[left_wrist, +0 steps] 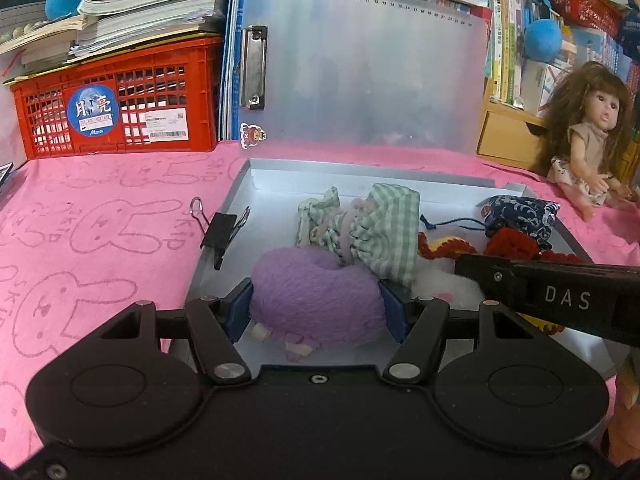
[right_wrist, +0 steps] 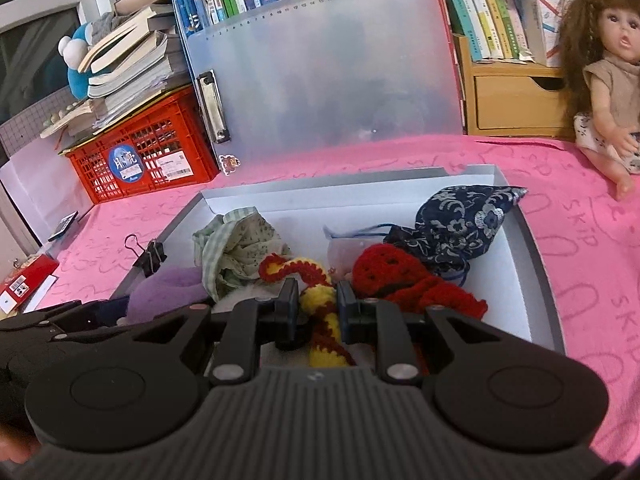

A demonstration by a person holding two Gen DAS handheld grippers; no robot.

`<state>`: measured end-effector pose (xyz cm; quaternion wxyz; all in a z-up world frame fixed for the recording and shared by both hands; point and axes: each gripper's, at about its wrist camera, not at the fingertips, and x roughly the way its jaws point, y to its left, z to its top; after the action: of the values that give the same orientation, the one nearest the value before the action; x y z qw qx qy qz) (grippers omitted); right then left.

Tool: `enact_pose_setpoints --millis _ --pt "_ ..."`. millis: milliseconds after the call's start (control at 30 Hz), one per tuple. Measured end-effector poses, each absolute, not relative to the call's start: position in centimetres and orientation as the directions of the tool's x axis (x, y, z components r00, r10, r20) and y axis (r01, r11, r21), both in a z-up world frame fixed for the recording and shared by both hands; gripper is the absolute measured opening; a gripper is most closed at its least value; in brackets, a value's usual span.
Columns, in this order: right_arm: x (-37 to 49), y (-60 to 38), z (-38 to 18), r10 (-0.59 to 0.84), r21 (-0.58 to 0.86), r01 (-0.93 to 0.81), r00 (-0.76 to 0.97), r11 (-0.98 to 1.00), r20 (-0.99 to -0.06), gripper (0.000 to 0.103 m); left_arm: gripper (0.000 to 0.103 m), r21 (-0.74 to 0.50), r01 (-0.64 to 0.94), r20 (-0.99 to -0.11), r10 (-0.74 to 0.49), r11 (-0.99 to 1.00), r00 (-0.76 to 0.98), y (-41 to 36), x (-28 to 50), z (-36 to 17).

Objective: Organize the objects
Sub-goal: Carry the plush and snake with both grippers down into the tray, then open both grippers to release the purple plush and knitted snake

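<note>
A shallow grey box (left_wrist: 240, 184) (right_wrist: 532, 240) lies on the pink cloth. Low over its near end, my left gripper (left_wrist: 316, 308) is shut on a purple plush toy (left_wrist: 316, 292) that fills the gap between the blue pads. Behind the plush lie a small doll in green checked cloth (left_wrist: 360, 224) (right_wrist: 236, 248) and a dark blue patterned pouch (left_wrist: 520, 216) (right_wrist: 464, 220). My right gripper (right_wrist: 318, 300) is shut on a yellow and red crochet piece (right_wrist: 320, 312), beside a red crochet piece (right_wrist: 384, 276). Its black finger (left_wrist: 520, 288) reaches in from the right in the left wrist view.
A black binder clip (left_wrist: 220, 232) (right_wrist: 150, 256) is clipped on the box's left wall. A translucent clipboard (left_wrist: 360, 72) leans behind the box, with a red crate (left_wrist: 120, 108) under stacked books to its left. A large long-haired doll (left_wrist: 588, 136) (right_wrist: 608, 80) sits at the right by a wooden drawer.
</note>
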<state>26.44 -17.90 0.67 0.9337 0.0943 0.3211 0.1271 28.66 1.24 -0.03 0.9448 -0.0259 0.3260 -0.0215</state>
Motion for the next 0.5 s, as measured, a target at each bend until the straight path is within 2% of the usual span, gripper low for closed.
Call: enact_pose_setpoints --millis 367,433,500 --pt "27.02 -17.94 0.05 0.319 0.276 -0.189 0.753 0.943 -0.575 0.025 0.063 -0.037 0.031 -0.617 -0.047 0.999 0.786 0.63 28.89 -0.55" --pt "26.89 -18.04 0.07 0.322 0.279 -0.19 0.756 0.941 -0.569 0.028 0.064 -0.036 0.031 -0.618 -0.046 0.999 0.785 0.63 28.87 -0.5" --pt "26.69 -18.29 0.19 0.324 0.289 -0.185 0.76 0.939 -0.564 0.045 0.064 -0.04 0.025 -0.62 -0.045 0.999 0.783 0.7 28.75 -0.38"
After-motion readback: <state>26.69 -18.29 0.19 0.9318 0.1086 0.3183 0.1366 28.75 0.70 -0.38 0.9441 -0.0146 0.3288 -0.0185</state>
